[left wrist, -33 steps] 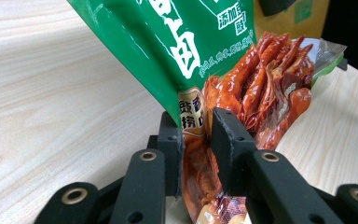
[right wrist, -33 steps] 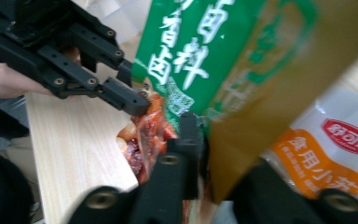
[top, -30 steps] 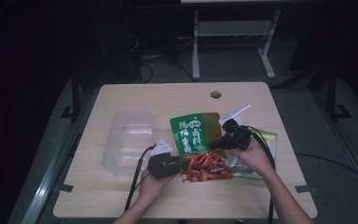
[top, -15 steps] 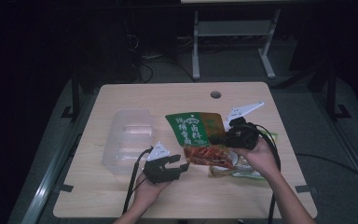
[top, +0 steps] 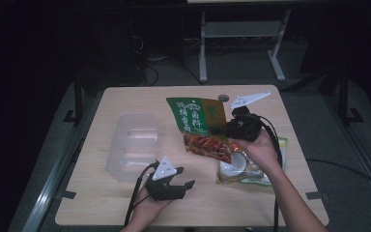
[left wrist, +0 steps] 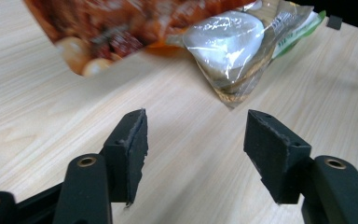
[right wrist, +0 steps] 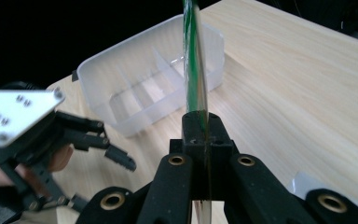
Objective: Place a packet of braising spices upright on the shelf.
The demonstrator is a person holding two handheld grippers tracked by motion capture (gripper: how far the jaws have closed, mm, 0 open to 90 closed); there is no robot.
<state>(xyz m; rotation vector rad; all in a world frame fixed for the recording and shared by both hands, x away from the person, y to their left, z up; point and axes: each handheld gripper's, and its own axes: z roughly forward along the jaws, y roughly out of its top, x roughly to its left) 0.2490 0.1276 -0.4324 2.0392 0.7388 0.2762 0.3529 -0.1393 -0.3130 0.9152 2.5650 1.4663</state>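
So the right gripper (top: 222, 129) is clamped tight on the edge of the green and red snack bag (top: 195, 121), holding it up off the table (top: 125, 203) so the bag hangs tilted, green part toward the far side and the red part (top: 207, 145) drooping toward the person. In the right gripper view you're looking at that bag (right wrist: 193, 60) edge-on, pinched flat between the two black jaws, which are fully closed on it. Using the bag as the landmark: the clear plastic container (top: 133, 145) with dividers sits on the table well off to its left, and a clear packet with something white and round inside (top: 241, 166) lies just beside and partly under its red end, on the near right. The left gripper (top: 186, 186) is down at the near edge of the table, apart from the bag; its jaws have just been opening and now stand wide with nothing between them, just bare wood. In the left gripper view the bag's red end (left wrist: 121, 28) and that clear packet (left wrist: 228, 46) sit a bit beyond the open pads (left wrist: 133, 149).
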